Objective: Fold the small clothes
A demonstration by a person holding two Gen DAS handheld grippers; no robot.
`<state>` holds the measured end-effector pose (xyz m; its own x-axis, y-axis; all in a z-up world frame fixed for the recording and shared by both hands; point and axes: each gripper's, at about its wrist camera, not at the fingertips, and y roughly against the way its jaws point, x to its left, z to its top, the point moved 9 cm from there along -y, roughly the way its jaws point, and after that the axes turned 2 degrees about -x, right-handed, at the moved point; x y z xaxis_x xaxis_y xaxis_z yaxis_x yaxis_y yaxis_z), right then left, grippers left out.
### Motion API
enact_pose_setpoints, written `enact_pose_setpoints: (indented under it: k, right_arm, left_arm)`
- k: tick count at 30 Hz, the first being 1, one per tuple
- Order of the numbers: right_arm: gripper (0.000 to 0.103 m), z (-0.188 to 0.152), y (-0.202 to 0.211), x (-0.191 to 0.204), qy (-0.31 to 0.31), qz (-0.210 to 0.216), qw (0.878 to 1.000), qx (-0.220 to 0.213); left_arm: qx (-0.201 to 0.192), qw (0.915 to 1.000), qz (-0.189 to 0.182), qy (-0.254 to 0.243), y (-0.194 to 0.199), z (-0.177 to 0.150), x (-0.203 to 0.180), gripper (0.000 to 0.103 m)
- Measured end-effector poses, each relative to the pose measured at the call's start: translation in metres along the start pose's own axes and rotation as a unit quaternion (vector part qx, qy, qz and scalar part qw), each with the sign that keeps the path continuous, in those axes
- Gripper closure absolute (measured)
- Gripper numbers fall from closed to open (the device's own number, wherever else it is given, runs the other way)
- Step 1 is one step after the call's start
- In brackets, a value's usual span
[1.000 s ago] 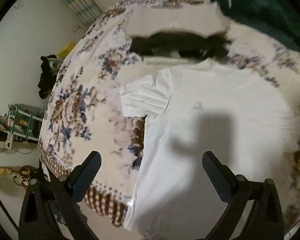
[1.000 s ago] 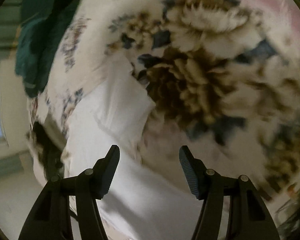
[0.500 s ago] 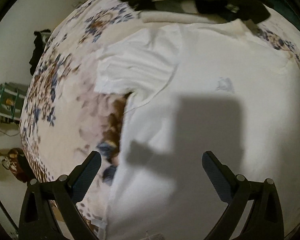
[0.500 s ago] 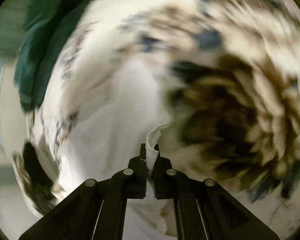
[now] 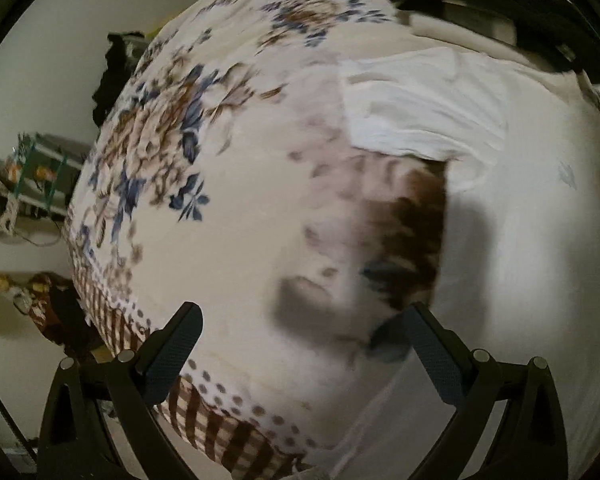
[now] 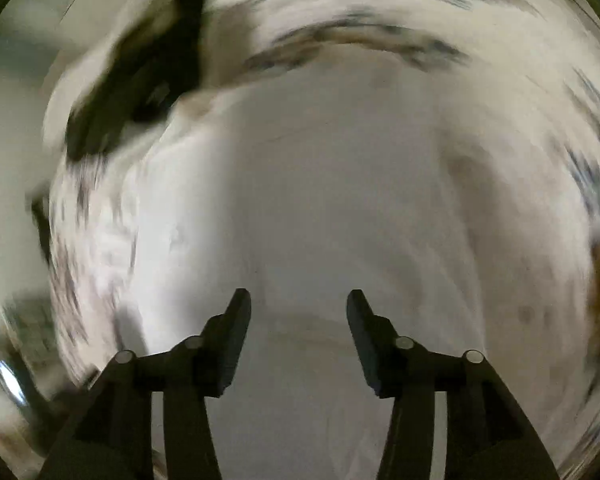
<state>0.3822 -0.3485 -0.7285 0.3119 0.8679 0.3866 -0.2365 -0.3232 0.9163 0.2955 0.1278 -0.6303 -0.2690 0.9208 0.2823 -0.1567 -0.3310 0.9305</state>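
White T-shirt (image 5: 520,208) on floral bedspread (image 5: 228,200), wide-open left gripper (image 5: 302,332) above.

Dim, warm indoor light. The right wrist view is smeared by heavy motion blur; the left is softer-blurred, with a dark shadow on the bedspread (image 5: 300,304). Fisheye bending and black corners in both

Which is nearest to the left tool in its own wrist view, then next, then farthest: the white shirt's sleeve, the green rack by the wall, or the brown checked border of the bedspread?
From the left tool:
1. Brown checked border, just below its fingertips at the bed's near edge.
2. White shirt's sleeve, upper right, lying flat on the bedspread.
3. Green rack, far left, off the bed by the wall.
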Motion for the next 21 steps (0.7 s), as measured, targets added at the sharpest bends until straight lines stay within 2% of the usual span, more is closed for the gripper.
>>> enact_pose_setpoints:
  k: [2,4,7,9,10,11,12,14,15,16,17,18,19,20,21]
  right_arm:
    - [0.050,-0.008,0.010,-0.027,-0.058,-0.006,0.998,-0.006]
    - [0.050,-0.012,0.008,-0.046,-0.088,-0.019,0.996,-0.005]
    - [0.050,-0.027,-0.004,-0.060,-0.117,-0.035,0.992,0.013]
    - [0.050,-0.035,-0.005,-0.064,-0.129,-0.038,0.991,0.013]
    - [0.050,-0.037,-0.010,-0.063,-0.134,-0.041,0.990,0.012]
    - [0.050,-0.043,-0.009,-0.066,-0.137,-0.042,0.990,0.010]
    - [0.050,-0.045,-0.013,-0.064,-0.144,-0.041,0.989,0.009]
    - [0.050,-0.050,-0.014,-0.064,-0.157,-0.036,0.987,0.010]
    - [0.050,-0.057,-0.012,-0.067,-0.166,-0.035,0.986,0.010]
    - [0.050,-0.060,-0.013,-0.068,-0.171,-0.034,0.985,0.012]
    - [0.050,-0.064,-0.015,-0.069,-0.178,-0.033,0.983,0.014]
    - [0.050,-0.069,-0.017,-0.070,-0.186,-0.031,0.982,0.015]
    - [0.050,-0.071,-0.016,-0.072,-0.190,-0.031,0.981,0.016]
    - [0.050,-0.074,-0.014,-0.075,-0.194,-0.031,0.980,0.016]
    - [0.050,-0.077,-0.013,-0.077,-0.197,-0.032,0.980,0.015]
  left_arm:
    - [0.005,0.9997,-0.019,0.015,-0.011,0.006,0.006,0.000]
    - [0.011,0.9983,-0.048,0.031,-0.021,0.015,0.004,0.000]
    - [0.035,0.9856,-0.139,0.089,-0.038,0.036,-0.008,0.000]
    - [0.061,0.9617,-0.227,0.141,-0.050,0.052,-0.022,0.001]
    - [0.073,0.9393,-0.287,0.173,-0.057,0.062,-0.032,0.006]
    - [0.081,0.9225,-0.321,0.199,-0.064,0.070,-0.037,0.010]
    - [0.088,0.9068,-0.344,0.227,-0.072,0.078,-0.040,0.015]
    - [0.081,0.8875,-0.367,0.267,-0.082,0.091,-0.042,0.031]
    - [0.080,0.8844,-0.366,0.278,-0.087,0.095,-0.041,0.050]
    - [0.076,0.8873,-0.352,0.288,-0.093,0.101,-0.039,0.082]
    - [0.070,0.8879,-0.351,0.289,-0.094,0.104,-0.039,0.097]
    - [0.061,0.8923,-0.346,0.283,-0.092,0.108,-0.040,0.100]
    - [0.045,0.9016,-0.335,0.270,-0.087,0.113,-0.041,0.101]
    - [0.011,0.9200,-0.318,0.229,-0.072,0.122,-0.045,0.101]
    - [-0.012,0.9308,-0.308,0.197,-0.063,0.129,-0.049,0.101]
